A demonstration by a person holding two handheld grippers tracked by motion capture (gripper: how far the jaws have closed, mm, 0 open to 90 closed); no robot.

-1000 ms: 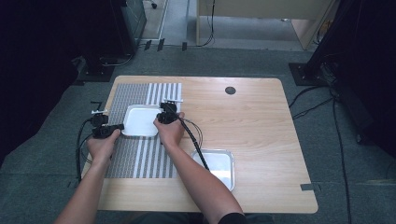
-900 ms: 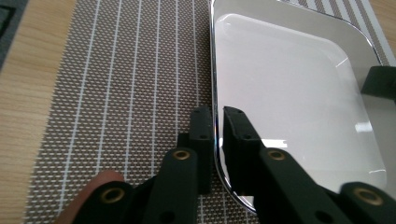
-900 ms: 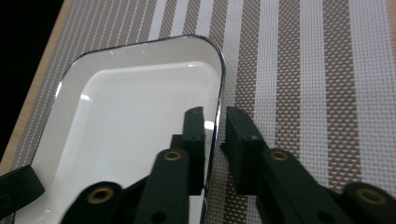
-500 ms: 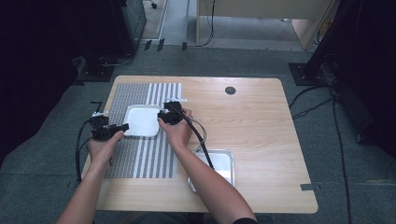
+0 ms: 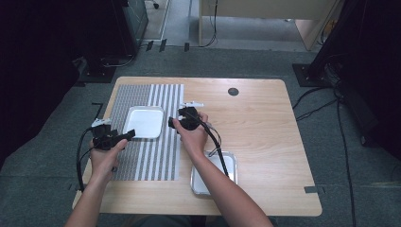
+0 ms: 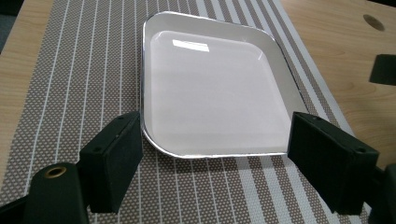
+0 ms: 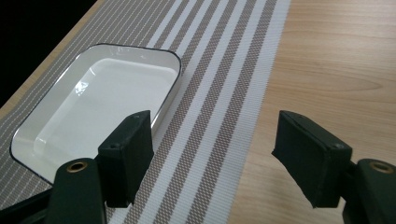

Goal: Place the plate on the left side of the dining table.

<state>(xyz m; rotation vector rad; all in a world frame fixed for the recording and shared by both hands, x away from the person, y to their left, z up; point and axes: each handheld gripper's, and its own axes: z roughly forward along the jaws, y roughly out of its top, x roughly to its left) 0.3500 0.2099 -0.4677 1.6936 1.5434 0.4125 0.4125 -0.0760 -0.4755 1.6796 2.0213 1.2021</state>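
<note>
Silver tray (image 5: pixel 213 177) sits nearest, on the wood counter (image 5: pixel 265 127). Farther off, the left gripper (image 5: pixel 124 136) and right gripper (image 5: pixel 173 122) have just been opening their jaws; both stand wide with nothing between them. A white tray (image 5: pixel 144 121) lies between them on the striped mat (image 5: pixel 151 156).

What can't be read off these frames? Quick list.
- Second tray near the table's front edge, high view: the right forearm and cable cover much of it; contents cannot be told.
- White tray on the striped mat, right gripper view: its near corner is hidden behind the right tool.
- Dark round spot on the table, high view: too small to tell whether hole or sticker.
</note>
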